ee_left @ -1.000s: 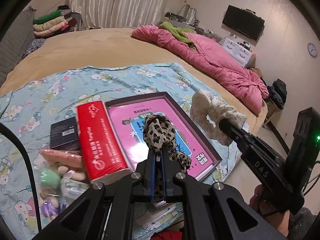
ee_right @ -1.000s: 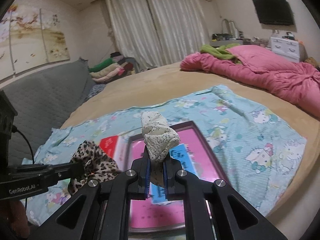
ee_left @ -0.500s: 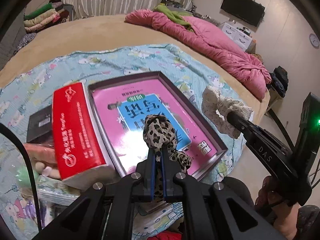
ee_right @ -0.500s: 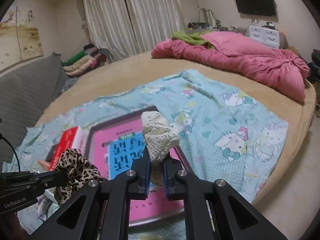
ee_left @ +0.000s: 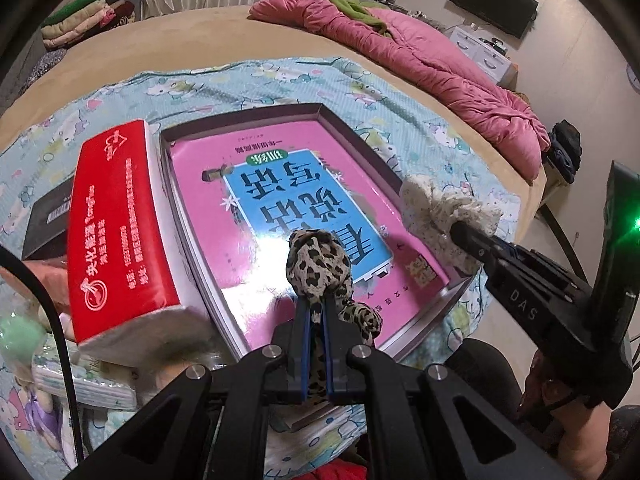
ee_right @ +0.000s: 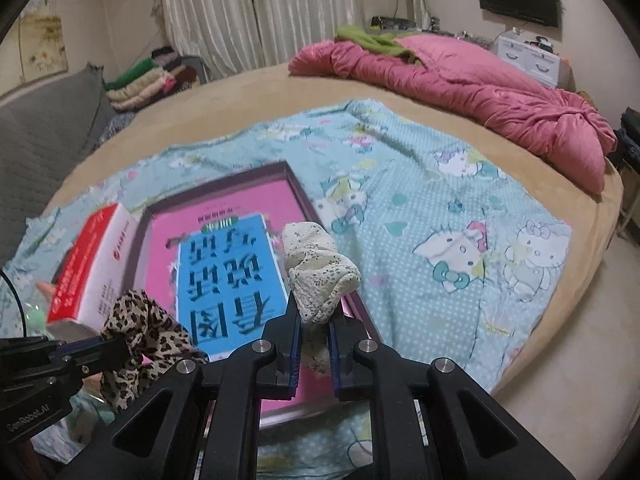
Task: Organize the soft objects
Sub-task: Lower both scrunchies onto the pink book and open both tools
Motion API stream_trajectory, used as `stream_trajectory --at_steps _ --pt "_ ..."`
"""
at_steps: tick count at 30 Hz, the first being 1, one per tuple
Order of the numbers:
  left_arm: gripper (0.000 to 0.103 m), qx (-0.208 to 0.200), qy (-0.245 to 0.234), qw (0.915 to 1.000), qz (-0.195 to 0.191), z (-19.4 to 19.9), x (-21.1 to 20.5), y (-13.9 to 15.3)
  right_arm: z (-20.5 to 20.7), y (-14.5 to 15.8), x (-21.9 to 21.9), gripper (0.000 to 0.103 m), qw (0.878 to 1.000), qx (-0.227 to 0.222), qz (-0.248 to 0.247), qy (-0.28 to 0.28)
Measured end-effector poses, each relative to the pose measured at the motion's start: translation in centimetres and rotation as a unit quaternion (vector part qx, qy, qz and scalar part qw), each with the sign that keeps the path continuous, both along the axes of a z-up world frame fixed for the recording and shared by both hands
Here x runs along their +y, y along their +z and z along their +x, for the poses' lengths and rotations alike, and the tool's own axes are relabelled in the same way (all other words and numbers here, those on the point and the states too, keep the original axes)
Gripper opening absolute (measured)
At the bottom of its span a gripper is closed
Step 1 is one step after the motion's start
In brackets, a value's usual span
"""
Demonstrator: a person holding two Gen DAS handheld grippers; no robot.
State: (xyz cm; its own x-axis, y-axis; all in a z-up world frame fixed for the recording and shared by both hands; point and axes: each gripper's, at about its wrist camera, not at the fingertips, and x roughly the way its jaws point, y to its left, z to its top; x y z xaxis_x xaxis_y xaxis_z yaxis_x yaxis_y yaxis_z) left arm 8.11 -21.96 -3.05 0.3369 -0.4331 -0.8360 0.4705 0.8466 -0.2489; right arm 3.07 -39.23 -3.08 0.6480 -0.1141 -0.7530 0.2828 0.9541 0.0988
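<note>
You brought both scrunchies down over the shallow tray (ee_left: 352, 136) on the bed — the left hand-held gripper (ee_left: 316, 316) was clamped on the leopard-print scrunchie (ee_left: 318, 266), the right hand-held gripper (ee_right: 314, 320) pinched the cream lace scrunchie (ee_right: 318, 268), its jaws only a little apart. Against the earlier frames, the pink-and-blue book (ee_left: 288, 208) in the tray filled far more of each view and the curtains had slid up toward the edge — you had tipped both tools downward. That put you close to setting the scrunchies down; neither was released yet. The red tissue pack (ee_left: 116, 220) lay beside the tray.
</note>
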Motion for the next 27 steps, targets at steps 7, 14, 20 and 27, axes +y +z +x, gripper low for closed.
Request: stream_trajectory --at_steps 7,14,20,27 --pt "0.005 0.010 0.007 0.9999 0.005 0.1 0.3 -0.9 0.7 -1.7 0.9 0.013 0.999 0.033 0.018 0.032" --pt "0.005 0.015 0.009 0.9998 0.007 0.2 0.3 -1.5 1.2 -2.8 1.3 0.016 0.996 0.054 0.047 0.049" --pt "0.006 0.018 0.010 0.9997 0.010 0.4 0.2 -1.8 1.4 -3.0 1.7 0.017 0.996 0.056 0.048 0.055" --pt "0.006 0.023 0.008 0.9996 0.011 0.7 0.0 -2.0 1.6 -3.3 1.6 0.031 0.996 0.062 0.049 0.051"
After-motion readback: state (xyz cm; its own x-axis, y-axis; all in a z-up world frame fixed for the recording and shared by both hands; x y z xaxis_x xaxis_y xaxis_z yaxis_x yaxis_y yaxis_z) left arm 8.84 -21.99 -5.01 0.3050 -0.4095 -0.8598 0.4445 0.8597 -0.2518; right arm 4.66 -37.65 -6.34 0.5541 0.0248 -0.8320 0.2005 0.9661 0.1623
